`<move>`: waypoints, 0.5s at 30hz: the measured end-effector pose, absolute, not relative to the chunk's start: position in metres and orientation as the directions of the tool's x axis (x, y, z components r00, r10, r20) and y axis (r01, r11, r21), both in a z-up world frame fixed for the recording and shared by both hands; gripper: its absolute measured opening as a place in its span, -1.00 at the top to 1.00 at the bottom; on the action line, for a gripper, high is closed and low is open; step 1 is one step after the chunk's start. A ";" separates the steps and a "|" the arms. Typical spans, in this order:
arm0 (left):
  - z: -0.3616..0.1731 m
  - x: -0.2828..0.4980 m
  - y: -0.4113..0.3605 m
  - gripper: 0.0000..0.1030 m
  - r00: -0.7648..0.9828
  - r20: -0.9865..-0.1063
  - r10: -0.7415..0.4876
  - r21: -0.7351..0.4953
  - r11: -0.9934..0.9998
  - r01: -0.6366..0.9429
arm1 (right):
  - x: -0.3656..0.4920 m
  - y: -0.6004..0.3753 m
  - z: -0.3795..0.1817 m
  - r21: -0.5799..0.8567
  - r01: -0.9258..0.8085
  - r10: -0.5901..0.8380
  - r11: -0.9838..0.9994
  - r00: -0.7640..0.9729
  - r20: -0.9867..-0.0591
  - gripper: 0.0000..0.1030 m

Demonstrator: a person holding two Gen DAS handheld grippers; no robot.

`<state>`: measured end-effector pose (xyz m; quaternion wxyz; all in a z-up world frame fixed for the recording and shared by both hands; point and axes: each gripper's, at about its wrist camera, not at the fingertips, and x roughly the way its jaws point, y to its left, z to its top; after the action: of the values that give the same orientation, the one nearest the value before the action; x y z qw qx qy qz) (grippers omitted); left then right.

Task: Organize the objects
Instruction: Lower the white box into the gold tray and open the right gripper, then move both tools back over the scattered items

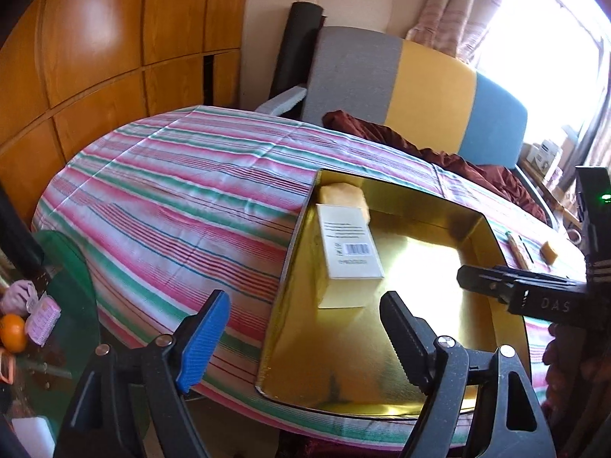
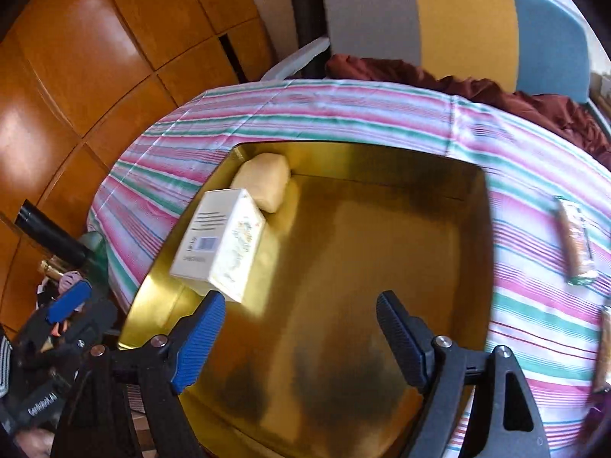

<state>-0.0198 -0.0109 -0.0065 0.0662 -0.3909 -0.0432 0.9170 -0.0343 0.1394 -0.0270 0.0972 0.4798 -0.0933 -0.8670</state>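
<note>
Both grippers, left gripper and right gripper, hang spread and empty over the gold tray; the white box lies inside, beyond them, beside a yellow sponge.

A striped tablecloth in pink, green and white covers the table. Behind its far edge stands a chair with a grey, yellow and blue back, a dark red cloth heaped on it. Wooden cabinet panels line the wall. Past the table's left edge, an orange lies on a green glass surface.
</note>
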 end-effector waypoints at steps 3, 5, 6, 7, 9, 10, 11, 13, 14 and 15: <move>-0.005 -0.018 -0.001 -0.58 -0.682 -0.713 0.163 -0.119 -0.987 -0.111 | -0.024 0.158 -0.022 0.253 0.046 -0.236 -0.966 -0.546 -0.803 -0.61; -0.005 -0.018 0.004 -0.58 -0.680 -0.715 0.165 -0.111 -0.986 -0.122 | -0.017 0.172 -0.018 0.252 0.018 -0.218 -0.967 -0.564 -0.796 -0.61; -0.004 -0.018 0.007 -0.58 -0.679 -0.714 0.167 -0.107 -0.986 -0.129 | -0.014 0.180 -0.016 0.254 0.002 -0.210 -0.967 -0.572 -0.793 -0.61; -0.004 -0.018 0.010 -0.58 -0.678 -0.715 0.168 -0.103 -0.985 -0.135 | -0.011 0.189 -0.015 0.256 -0.016 -0.200 -0.967 -0.579 -0.790 -0.61; -0.005 -0.017 0.016 -0.58 -0.675 -0.718 0.167 -0.096 -0.985 -0.142 | -0.003 0.208 -0.011 0.257 -0.053 -0.177 -0.965 -0.594 -0.785 -0.61; -0.005 -0.018 0.018 -0.58 -0.673 -0.720 0.169 -0.093 -0.985 -0.147 | 0.001 0.218 -0.010 0.256 -0.071 -0.164 -0.964 -0.601 -0.783 -0.61; -0.005 -0.018 0.020 -0.58 -0.671 -0.722 0.169 -0.092 -0.984 -0.150 | 0.005 0.228 -0.008 0.254 -0.093 -0.147 -0.963 -0.607 -0.781 -0.61; -0.005 -0.017 0.025 -0.58 -0.665 -0.726 0.175 -0.090 -0.983 -0.160 | 0.012 0.247 -0.004 0.244 -0.131 -0.113 -0.961 -0.618 -0.778 -0.61; -0.005 -0.017 0.028 -0.58 -0.663 -0.727 0.175 -0.087 -0.983 -0.164 | 0.015 0.258 -0.003 0.239 -0.149 -0.097 -0.960 -0.622 -0.777 -0.61; -0.006 -0.017 0.030 -0.58 -0.661 -0.729 0.176 -0.083 -0.982 -0.170 | 0.018 0.268 -0.002 0.235 -0.171 -0.079 -0.957 -0.626 -0.776 -0.61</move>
<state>-0.0172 0.0301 -0.0059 0.0950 -0.4005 -0.0036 0.9113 0.0179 0.2683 -0.0020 -0.0258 0.4319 -0.1444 -0.8899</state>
